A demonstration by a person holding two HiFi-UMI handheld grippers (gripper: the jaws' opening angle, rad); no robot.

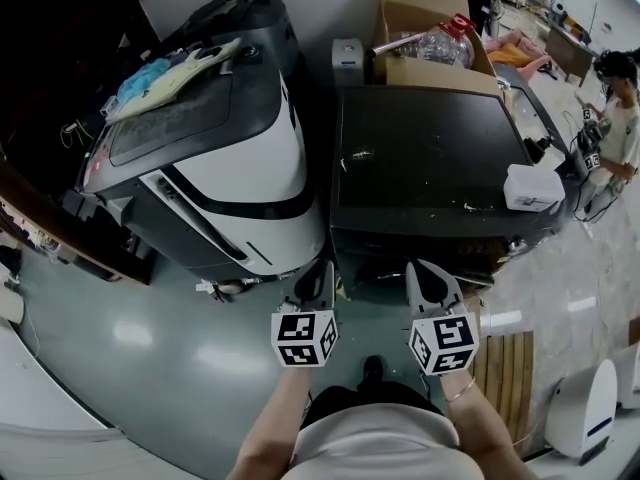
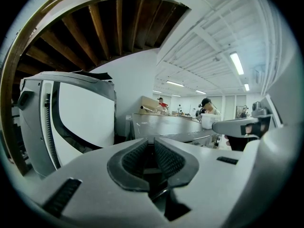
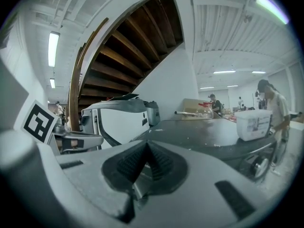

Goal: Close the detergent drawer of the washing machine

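Observation:
A white and black washing machine (image 1: pixel 215 158) stands at the left, seen also in the left gripper view (image 2: pixel 71 122) and the right gripper view (image 3: pixel 118 120). Beside it stands a black-topped machine (image 1: pixel 430 148). I cannot make out a detergent drawer in any view. My left gripper (image 1: pixel 322 268) hovers over the floor before the gap between the two machines; its pads (image 2: pixel 135 158) stand a narrow slit apart with nothing between them. My right gripper (image 1: pixel 420 266) is level with it, in front of the black-topped machine, and its pads (image 3: pixel 130 163) meet at the tip, empty.
A pale cloth (image 1: pixel 170 73) lies on the white machine's lid. On the black top sits a white container (image 1: pixel 533 186). Behind it is a cardboard box (image 1: pixel 420 18) with a plastic bottle (image 1: pixel 447 43). A person (image 1: pixel 615 118) stands at the right. A wooden slat mat (image 1: pixel 505 368) lies on the floor.

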